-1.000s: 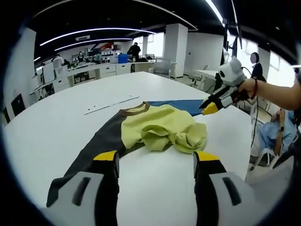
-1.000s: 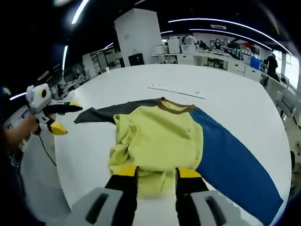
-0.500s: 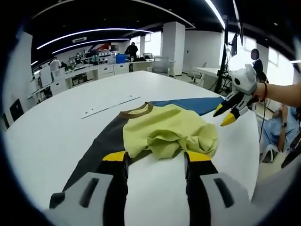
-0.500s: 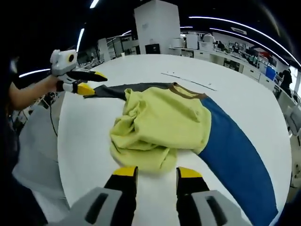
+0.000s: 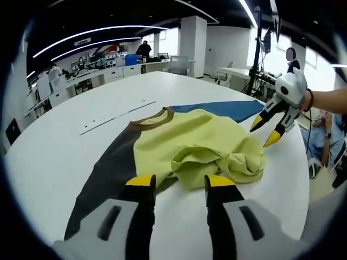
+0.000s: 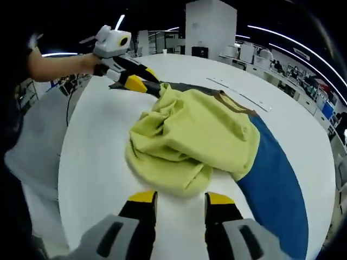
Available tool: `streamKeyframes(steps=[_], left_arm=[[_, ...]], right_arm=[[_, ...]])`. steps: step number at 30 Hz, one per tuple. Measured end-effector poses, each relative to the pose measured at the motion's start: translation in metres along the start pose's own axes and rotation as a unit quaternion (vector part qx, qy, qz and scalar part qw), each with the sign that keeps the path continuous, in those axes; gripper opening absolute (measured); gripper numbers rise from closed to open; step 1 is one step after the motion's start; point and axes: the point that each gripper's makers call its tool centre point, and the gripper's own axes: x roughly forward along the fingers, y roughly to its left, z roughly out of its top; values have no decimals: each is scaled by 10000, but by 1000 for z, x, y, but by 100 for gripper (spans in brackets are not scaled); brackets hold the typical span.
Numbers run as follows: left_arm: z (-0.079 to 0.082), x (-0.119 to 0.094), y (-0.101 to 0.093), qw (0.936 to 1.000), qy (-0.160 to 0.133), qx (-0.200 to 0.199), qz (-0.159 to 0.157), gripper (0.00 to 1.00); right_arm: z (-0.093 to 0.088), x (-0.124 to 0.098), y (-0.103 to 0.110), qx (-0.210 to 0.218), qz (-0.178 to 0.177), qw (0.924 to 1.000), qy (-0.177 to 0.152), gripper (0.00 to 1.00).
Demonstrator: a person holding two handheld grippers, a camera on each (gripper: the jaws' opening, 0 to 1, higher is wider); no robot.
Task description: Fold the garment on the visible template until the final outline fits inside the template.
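Note:
A long-sleeved garment lies on the white table point(image 5: 49, 146), its yellow-green body point(image 5: 190, 143) bunched up at the hem. It has a brown collar point(image 5: 154, 118), a dark grey sleeve point(image 5: 105, 173) and a blue sleeve point(image 5: 217, 107). My left gripper point(image 5: 180, 181) stands open just short of the crumpled hem, nothing between its jaws. It also appears held by a hand at the grey sleeve's side, left gripper point(image 6: 138, 77). My right gripper point(image 6: 180, 197) is open in front of the yellow-green body point(image 6: 190, 135). From the other side, right gripper point(image 5: 265, 130) hovers open beside the hem.
A thin marked line point(image 5: 111, 114) runs across the table beyond the collar, also seen as the line point(image 6: 241, 95). The table edge point(image 5: 295, 179) is close on the right. A seated person point(image 5: 325, 146), desks and columns stand in the office behind.
Both grippers have moved in closer to the bunched hem. The left gripper's jaws have narrowed somewhat. The garment lies about as before.

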Motion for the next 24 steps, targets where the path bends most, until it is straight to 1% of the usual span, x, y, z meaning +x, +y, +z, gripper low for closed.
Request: streamKeyframes(steps=[3,7,8,10,14,17,18,20,21,22,24], left_arm=[[0,7,1,10000,50,56,-27,32],[3,15,2,10000,25,58,-71,30],[3,17,2,10000,31,58,-72,29],[2,20,2,9999,54,58,-70,25],[2,23,2,9999,54,44,-87,16],[4,25,5,10000,0,73,-31,15],[5,26,5,10000,-5,66,-43,12],[7,26,5,10000,-40,31,-38,2],[7,25,5,10000,-41,25,9,4],[7,24,6,10000,-32,45,61,3],[5,21,4,10000,21,-27,36,1]], right_arm=[[5,3,0,-154,58,9998,-87,32],[6,8,-2,-180,127,9997,-81,30],[5,10,-2,-173,145,9997,-40,28],[2,12,-4,-172,154,9997,10,21],[3,13,-7,-52,121,9999,-10,9],[4,12,-8,44,106,9999,-57,4],[4,11,-8,67,112,9999,-69,1],[5,10,-7,161,129,9997,-93,0],[5,9,-6,218,145,9996,-115,0],[5,7,-5,266,156,9994,-132,0],[5,3,-3,359,164,9991,-145,0]])
